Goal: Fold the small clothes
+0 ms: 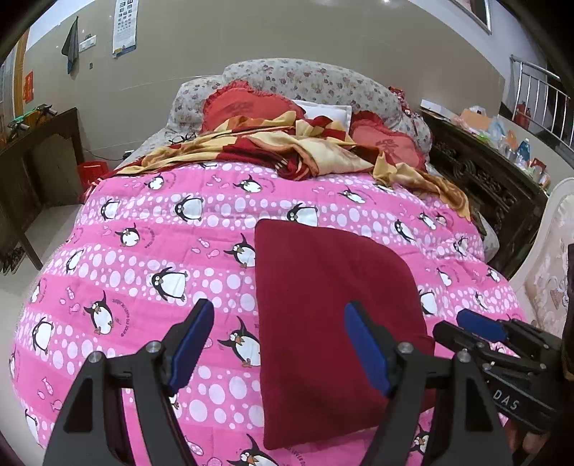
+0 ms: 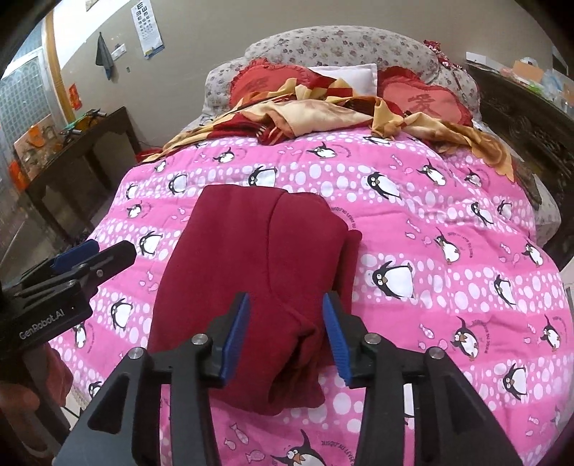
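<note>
Two hand-held grippers over a bed, neither gripping anything. Left gripper (image 1: 280, 344): jaws wide apart, blue pads clear of the cloth; its left finger stands over the pink penguin quilt (image 1: 143, 258), its right finger over the dark red folded garment (image 1: 330, 308). Right gripper (image 2: 285, 333): jaws parted to a moderate gap, pads not pressing on anything; the lower edge of the garment (image 2: 251, 272) shows in the gap between them, below the pads. Garment lies flat on the quilt (image 2: 430, 222), centre of the right wrist frame, folded to a rough rectangle with a flap edge running down its middle. Writing: "DAS" on the right gripper's body at lower right of the left wrist frame (image 1: 477, 322); "GenRobot.AI" on the left gripper's body at lower left of the right wrist frame (image 2: 82, 258). Red heart-shaped cushion (image 2: 427, 98) at upper right bears one large character. Eye chart (image 2: 149, 25) on wall, upper left; its rows too small to read.
</note>
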Demonstrator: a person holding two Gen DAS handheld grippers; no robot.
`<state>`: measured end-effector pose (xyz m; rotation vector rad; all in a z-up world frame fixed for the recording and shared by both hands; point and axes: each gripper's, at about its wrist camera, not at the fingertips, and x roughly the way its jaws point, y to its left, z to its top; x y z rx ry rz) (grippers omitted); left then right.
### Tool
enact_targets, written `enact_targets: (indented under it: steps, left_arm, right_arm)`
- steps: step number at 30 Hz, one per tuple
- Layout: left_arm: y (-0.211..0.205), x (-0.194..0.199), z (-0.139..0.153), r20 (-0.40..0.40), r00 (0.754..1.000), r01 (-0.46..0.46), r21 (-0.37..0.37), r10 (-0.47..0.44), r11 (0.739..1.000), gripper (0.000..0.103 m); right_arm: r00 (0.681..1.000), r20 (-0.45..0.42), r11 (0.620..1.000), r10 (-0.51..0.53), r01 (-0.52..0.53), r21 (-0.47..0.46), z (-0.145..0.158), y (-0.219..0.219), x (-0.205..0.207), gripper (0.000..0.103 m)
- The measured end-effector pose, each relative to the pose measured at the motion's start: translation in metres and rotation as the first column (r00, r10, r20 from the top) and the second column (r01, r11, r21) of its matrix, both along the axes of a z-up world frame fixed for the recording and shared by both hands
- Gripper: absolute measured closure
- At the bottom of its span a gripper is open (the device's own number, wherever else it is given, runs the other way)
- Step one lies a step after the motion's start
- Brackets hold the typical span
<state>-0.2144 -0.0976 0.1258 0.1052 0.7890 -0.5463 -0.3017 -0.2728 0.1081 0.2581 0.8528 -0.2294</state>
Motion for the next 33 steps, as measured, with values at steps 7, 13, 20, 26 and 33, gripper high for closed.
enact_targets:
  steps: [7, 13, 20, 26, 33]
  left_arm:
    - [0.001, 0.001, 0.000, -0.002, 1.000, 0.001, 0.002, -0.001, 1.000, 0.024]
    - [0.001, 0.002, 0.000, -0.002, 1.000, -0.002, 0.012, 0.002, 1.000, 0.024]
    - [0.000, 0.004, -0.005, -0.005, 1.000, 0.000, 0.019, 0.000, 1.000, 0.024]
    - [-0.002, 0.006, -0.010, -0.011, 1.000, 0.004, 0.026, -0.004, 1.000, 0.024]
    - [-0.004, 0.011, -0.016, -0.024, 1.000, 0.002, 0.034, -0.001, 0.999, 0.024]
  right_arm:
    - [1.000, 0.003, 1.000, 0.004, -0.004, 0.001, 0.003, 0.000, 0.004, 0.029]
    - [1.000, -0.013, 1.000, 0.008, -0.007, 0.005, -0.001, 0.001, 0.009, 0.028]
    - [1.000, -0.020, 1.000, 0.003, -0.003, 0.016, -0.005, -0.001, 0.012, 0.027]
    - [1.000, -0.028, 1.000, 0.001, 0.000, 0.029, -0.009, -0.003, 0.014, 0.027]
    - [0.999, -0.038, 0.999, 0.000, 0.002, 0.045, -0.014, -0.005, 0.018, 0.027]
